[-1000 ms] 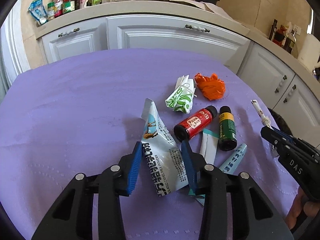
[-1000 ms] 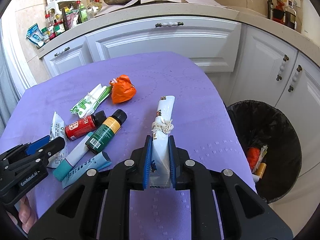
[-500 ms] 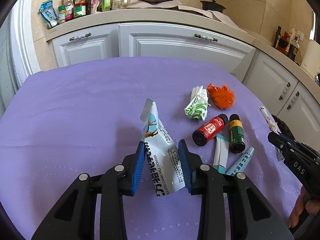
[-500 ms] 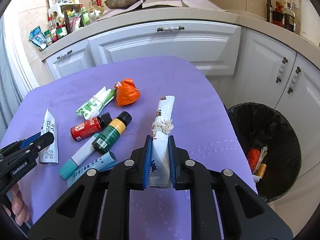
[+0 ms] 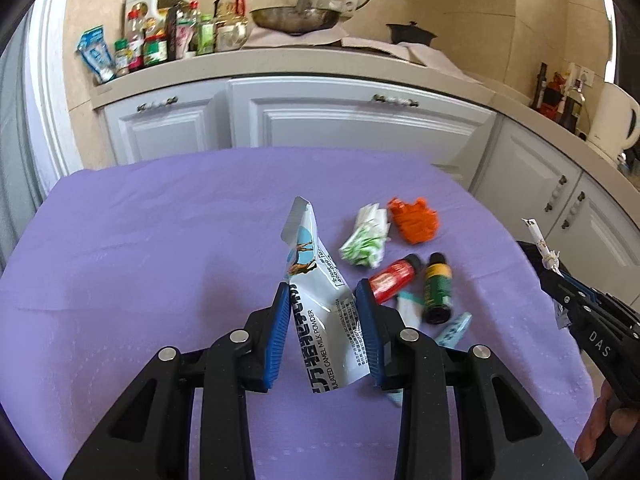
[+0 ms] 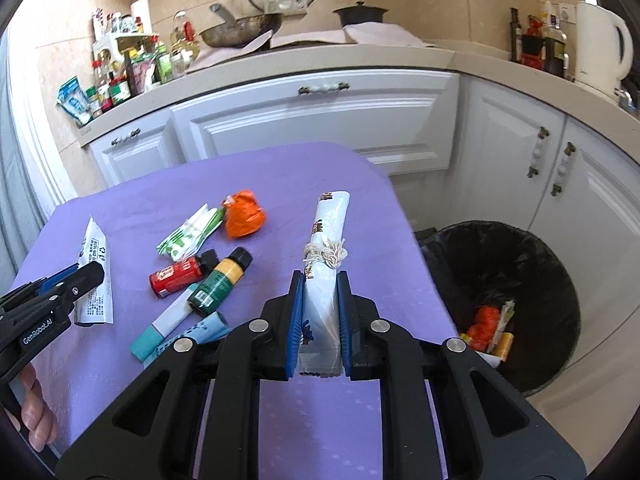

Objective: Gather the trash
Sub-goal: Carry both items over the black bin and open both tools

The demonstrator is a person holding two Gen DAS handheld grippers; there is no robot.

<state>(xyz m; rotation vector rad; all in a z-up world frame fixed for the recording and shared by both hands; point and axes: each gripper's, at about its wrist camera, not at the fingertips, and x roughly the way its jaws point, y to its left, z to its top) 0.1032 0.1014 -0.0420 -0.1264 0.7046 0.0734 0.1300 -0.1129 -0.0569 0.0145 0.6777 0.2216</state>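
Note:
My left gripper is shut on a white and blue milk powder pouch, held tilted above the purple table. My right gripper is shut on a white folded packet tied with string, raised over the table's right side. On the cloth between them lie an orange crumpled wrapper, a green and white packet, a red bottle, a green bottle and two tubes. The black-lined bin stands on the floor to the right of the table.
White kitchen cabinets stand close behind the table, with a crowded counter above them. The bin holds some orange and yellow trash. A hand grips the left gripper's handle at the lower left.
Both grippers have risen with what they hold. The left jaws have closed in slightly on the pouch, and its lower end has come up off the cloth.

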